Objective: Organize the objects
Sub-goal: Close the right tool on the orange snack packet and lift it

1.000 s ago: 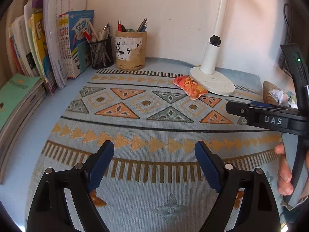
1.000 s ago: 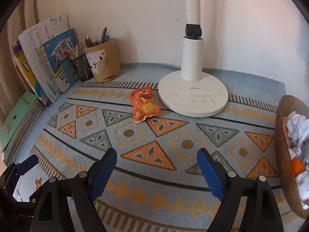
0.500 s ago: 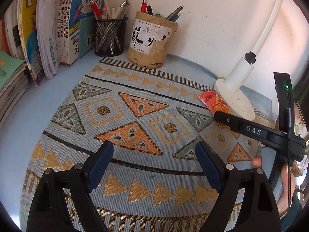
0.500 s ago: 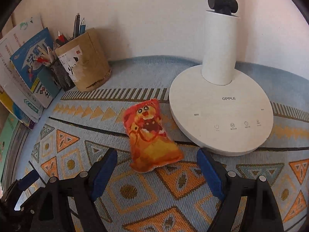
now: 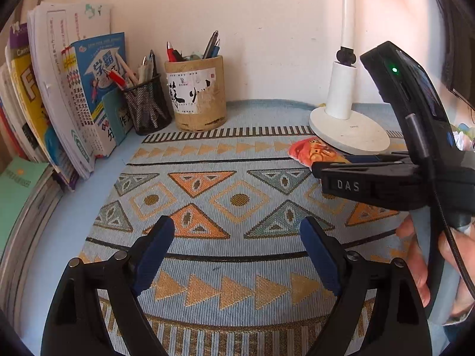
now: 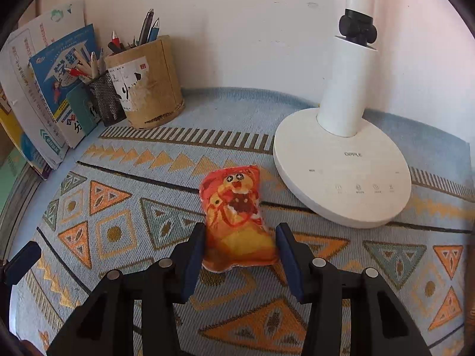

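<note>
An orange-red snack packet (image 6: 236, 219) lies flat on the patterned mat beside the lamp base. My right gripper (image 6: 240, 255) is low over it, its blue pads on either side of the packet's near end, partly closed; I cannot tell whether they touch it. In the left wrist view the packet (image 5: 314, 151) shows partly behind the right gripper's body (image 5: 386, 178). My left gripper (image 5: 237, 252) is open and empty above the mat's middle.
A white desk lamp (image 6: 341, 163) stands right of the packet. A tan pen holder (image 6: 145, 89) and a black mesh pen cup (image 6: 104, 98) stand at the back. Books (image 5: 59, 103) lean at the left. The patterned mat (image 5: 207, 201) covers the desk.
My right gripper has moved forward and down to the packet, and its jaws have narrowed around the near end. The left gripper's view has swung back to the left and levelled.
</note>
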A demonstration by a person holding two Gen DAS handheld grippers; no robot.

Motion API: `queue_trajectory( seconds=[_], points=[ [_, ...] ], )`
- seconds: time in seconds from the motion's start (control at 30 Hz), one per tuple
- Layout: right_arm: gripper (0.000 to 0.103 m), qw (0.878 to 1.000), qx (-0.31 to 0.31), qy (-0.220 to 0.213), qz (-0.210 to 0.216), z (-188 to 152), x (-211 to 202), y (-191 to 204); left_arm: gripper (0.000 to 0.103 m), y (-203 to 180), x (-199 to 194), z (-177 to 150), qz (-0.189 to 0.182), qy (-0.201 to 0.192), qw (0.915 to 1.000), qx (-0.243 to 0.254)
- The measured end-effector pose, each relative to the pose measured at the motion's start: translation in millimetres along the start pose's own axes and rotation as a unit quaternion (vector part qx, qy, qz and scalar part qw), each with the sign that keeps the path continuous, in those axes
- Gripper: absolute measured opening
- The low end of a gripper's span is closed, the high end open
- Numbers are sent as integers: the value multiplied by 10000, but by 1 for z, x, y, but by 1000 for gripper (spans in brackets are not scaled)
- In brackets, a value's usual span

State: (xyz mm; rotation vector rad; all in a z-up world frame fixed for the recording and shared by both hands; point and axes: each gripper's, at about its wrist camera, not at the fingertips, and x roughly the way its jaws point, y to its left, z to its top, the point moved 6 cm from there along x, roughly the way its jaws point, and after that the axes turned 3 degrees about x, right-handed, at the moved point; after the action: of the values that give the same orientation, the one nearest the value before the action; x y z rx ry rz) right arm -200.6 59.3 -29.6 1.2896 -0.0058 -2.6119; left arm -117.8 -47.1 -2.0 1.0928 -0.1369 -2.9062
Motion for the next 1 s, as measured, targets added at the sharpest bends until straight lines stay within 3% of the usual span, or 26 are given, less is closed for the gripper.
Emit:
queue_trajectory(
  seconds=[0.13,0.37,0.47,0.6,0.7,0.73,0.77,1.0],
  points=[
    [47,9996,193,141,116,-37,-28,-7,86,2,1,0,-88,56,9999,-66],
    [48,9996,201,218,0,-89,-70,-19,86,-9,-10,2,145,-209,9994,253],
    [70,9997,-6,167,-185,-92,-73,-18,86,-8,-9,2,148,-177,9994,248],
    [71,9994,-290,-1,-185,-84,-69,-7,86,-2,-3,-1,79,-19,9999,89],
    [54,9985,-462,54,-278,-86,-60,0,86,2,1,-3,16,99,9999,-38],
    [44,9982,-495,-50,-332,-85,-61,1,86,2,2,-3,6,123,9999,-57],
    [40,9978,-510,-136,-404,-86,-64,1,86,2,3,-3,-5,139,9999,-69],
    [39,9977,207,-636,-69,-97,-119,-35,86,-12,-19,-7,-78,-83,9999,52]
  ],
)
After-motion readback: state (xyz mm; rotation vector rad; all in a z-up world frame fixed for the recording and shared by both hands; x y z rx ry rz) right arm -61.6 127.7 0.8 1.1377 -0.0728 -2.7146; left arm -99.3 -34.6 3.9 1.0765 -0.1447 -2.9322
